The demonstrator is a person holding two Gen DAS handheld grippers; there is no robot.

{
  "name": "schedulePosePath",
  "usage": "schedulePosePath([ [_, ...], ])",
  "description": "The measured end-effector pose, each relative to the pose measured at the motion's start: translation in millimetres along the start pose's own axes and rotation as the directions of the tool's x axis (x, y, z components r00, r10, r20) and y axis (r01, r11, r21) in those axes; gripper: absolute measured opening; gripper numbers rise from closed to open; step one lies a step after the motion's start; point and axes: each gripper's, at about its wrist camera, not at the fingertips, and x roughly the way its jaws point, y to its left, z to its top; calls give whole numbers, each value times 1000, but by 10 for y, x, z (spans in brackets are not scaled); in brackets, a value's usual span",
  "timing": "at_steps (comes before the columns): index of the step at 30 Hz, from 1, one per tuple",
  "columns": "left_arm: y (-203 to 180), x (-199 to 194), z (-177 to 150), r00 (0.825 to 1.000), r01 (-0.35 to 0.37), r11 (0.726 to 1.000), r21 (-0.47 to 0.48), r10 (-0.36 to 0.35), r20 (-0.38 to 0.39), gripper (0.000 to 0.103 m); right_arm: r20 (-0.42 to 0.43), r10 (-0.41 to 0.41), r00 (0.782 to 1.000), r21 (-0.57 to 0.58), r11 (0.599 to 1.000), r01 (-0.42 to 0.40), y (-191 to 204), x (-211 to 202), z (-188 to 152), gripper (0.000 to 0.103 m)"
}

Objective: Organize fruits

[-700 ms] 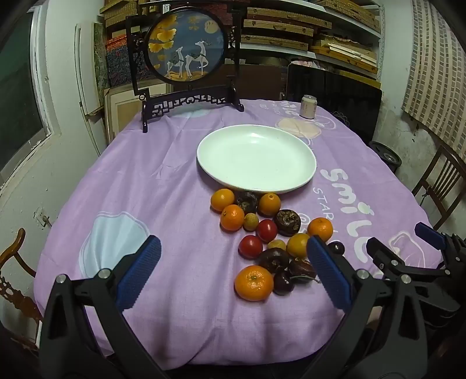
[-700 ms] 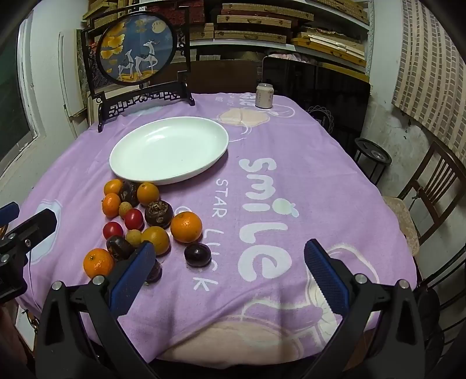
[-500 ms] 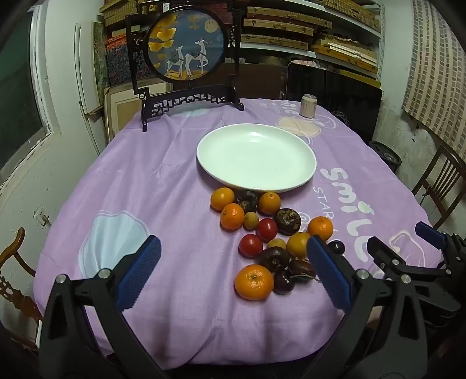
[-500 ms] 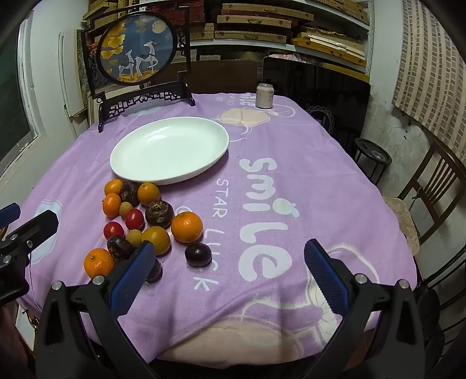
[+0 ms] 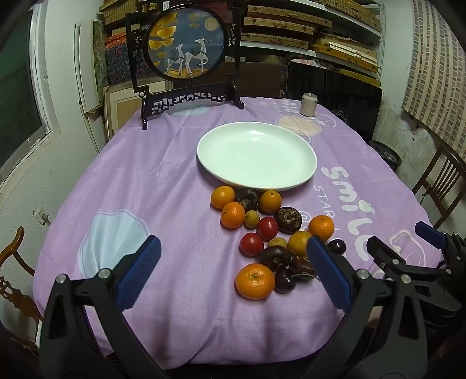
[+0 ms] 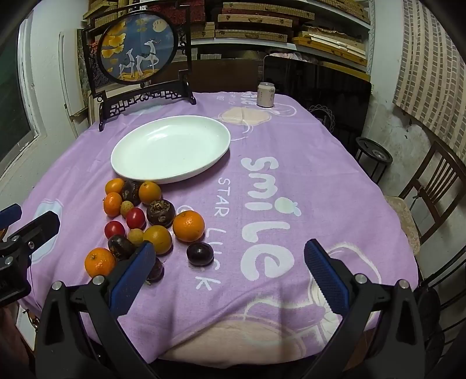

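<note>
Low over the near edge, left gripper and right gripper gape wide, holding nothing; mixed fruit pile at 6 o'clock of round white plate

I'm looking into a cluttered home storeroom; shelves of stacked frames fill the top of the frame; wooden chairs flank a cloth-covered tabletop.

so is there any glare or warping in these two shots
Left wrist view: soft glare on the white oval plate, shelves bowed by fisheye, corners vignetted dark. Right wrist view: same bowing, sheen on the plate, fruit sharp, dim indoor light.
</note>
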Motion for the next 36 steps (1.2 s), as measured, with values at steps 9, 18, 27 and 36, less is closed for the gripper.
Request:
schedulePosePath([
  [9,-13,23,-33,1000,3,1000,-1,-3,-3,101,-1,0,1000,0,1000,0,9,0,-4,102],
  [18,5,27,-33,1000,3,1000,-2,-3,-5,101,-2,0,1000,2,1000,0,9,-2,-1,102],
  [27,8,27,-25,1000,4,1000,-3,-4,-7,101,-2,0,1000,1,1000,0,9,1,5,102],
  [36,8,28,-28,1000,5,1000,-3,-5,-8,101,-3,1,1000,0,1000,-1,-7,1,22,102],
])
